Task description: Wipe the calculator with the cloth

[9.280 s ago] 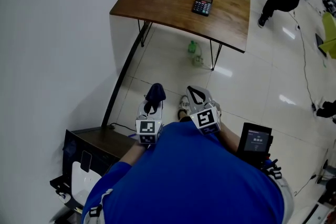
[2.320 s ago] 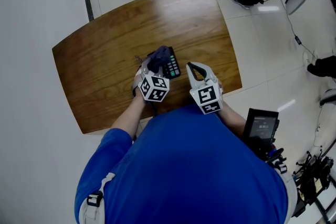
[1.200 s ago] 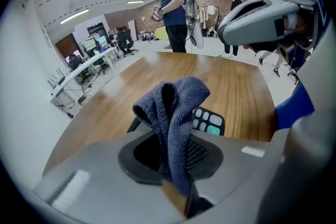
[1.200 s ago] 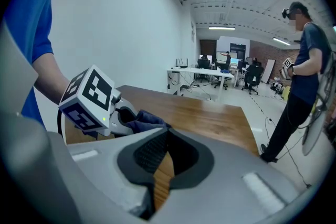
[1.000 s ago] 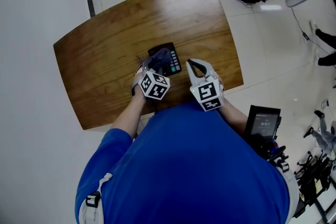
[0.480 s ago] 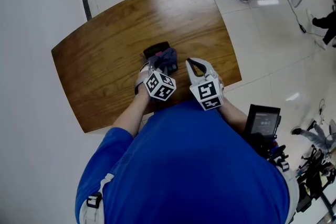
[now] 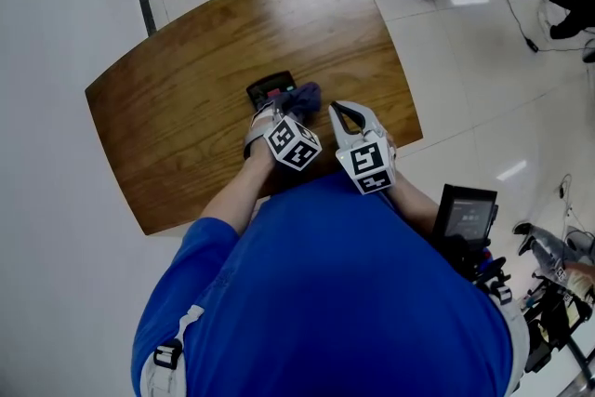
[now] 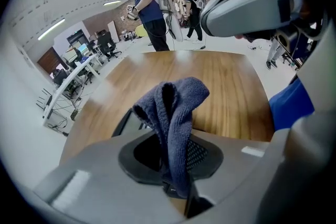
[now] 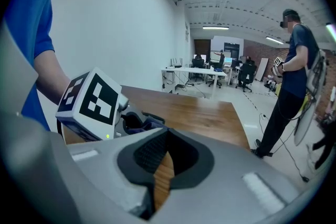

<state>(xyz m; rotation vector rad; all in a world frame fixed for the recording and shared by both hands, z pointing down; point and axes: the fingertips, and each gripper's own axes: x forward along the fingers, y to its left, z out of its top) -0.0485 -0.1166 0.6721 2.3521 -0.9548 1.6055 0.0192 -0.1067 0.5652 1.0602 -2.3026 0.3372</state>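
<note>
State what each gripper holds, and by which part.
Left gripper: the cloth, pinched at one bunched end, its folds free beyond the jaws. Right gripper: nothing, jaws shut.

The dark blue cloth point(image 7: 302, 96) is a bunched terry wad, folded into upright loops and pinched at its lower end in the left gripper point(image 8: 176, 186). It lies over the right part of the black calculator point(image 7: 270, 89). The calculator lies flat near the near edge of the tabletop point(image 7: 186, 60), about midway along it.
</note>
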